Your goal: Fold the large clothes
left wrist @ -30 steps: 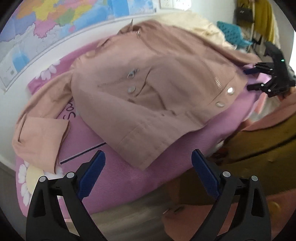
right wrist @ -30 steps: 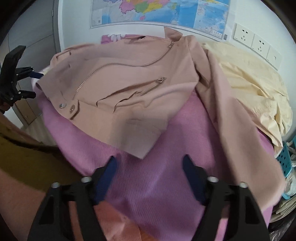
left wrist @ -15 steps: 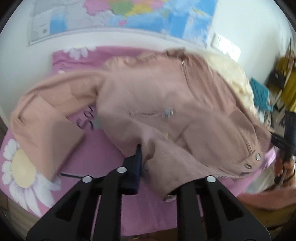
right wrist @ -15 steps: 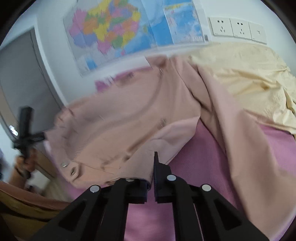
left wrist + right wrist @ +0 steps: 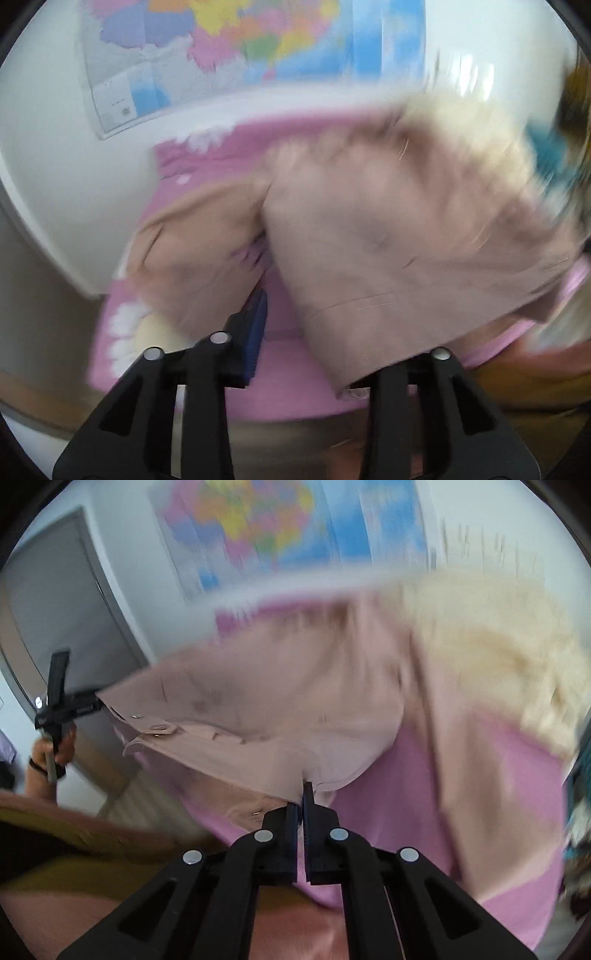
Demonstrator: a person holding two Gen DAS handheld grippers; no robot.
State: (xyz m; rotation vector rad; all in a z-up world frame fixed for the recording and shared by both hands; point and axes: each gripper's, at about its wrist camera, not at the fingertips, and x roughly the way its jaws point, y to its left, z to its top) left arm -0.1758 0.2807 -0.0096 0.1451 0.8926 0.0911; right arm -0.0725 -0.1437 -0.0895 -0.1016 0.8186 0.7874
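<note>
Both claws have hold of the dusty-pink jacket (image 5: pixel 406 266) along its near hem, and the step in hand looks like carrying that hem up and away to fold the body over. The right claw (image 5: pixel 303 805) is pressed together, pinching the hem just ahead of its tips; cloth rises from there and drapes back over the pink flowered cover (image 5: pixel 480 794). The left claw (image 5: pixel 306 332) grips the other hem corner; one blue pad (image 5: pixel 255 332) shows, the far finger lies under cloth. One sleeve (image 5: pixel 192 254) lies spread off to its left. Both views are blurred. Next, I judge, both claws should travel level toward the collar, keeping the hem taut, then lay it flat before letting go.
</note>
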